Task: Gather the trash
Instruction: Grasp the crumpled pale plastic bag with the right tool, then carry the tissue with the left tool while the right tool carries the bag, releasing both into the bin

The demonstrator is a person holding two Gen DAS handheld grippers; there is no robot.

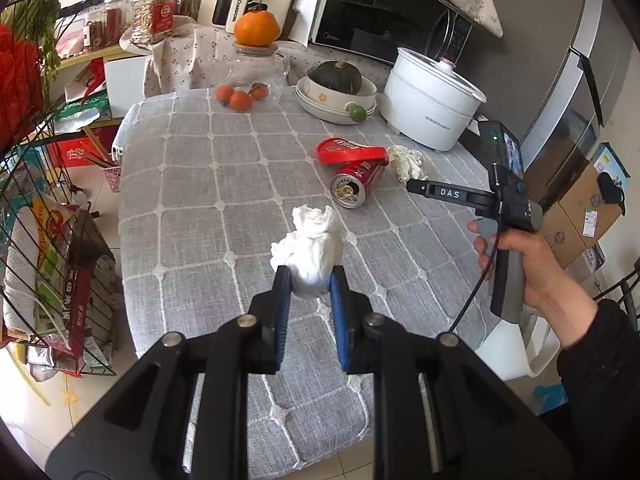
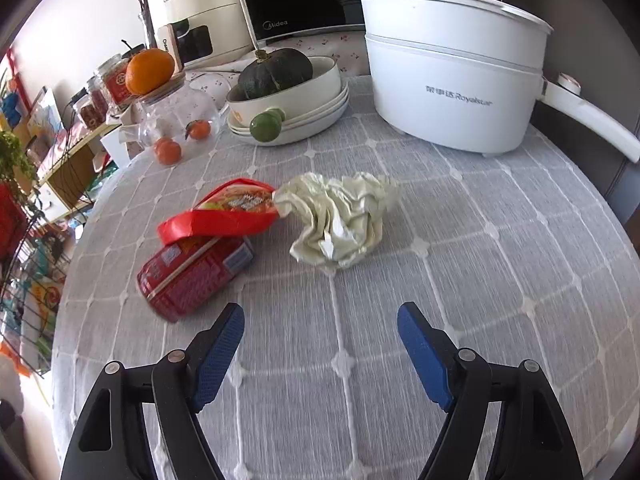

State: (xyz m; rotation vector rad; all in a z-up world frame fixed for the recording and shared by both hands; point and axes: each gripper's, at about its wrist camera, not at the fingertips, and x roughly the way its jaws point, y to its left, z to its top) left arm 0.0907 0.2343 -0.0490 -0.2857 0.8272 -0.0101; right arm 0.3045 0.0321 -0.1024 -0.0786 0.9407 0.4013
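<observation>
Trash: white tissue wad (image 1: 310,258) pinched in left gripper (image 1: 308,280) above the table (image 1: 192,184), right gripper (image 2: 320,320) agape and empty short of crumpled paper (image 2: 340,220) beside red can (image 2: 192,276) — straddle wad squarely before squeezing.

Black grippers (image 2: 320,354) with blue pads (image 2: 220,356), silver screws; black sleeve (image 1: 600,364)

Bare tablecloth (image 2: 460,280) before crumpled paper (image 2: 340,220); red can (image 2: 192,276) beside it.
</observation>
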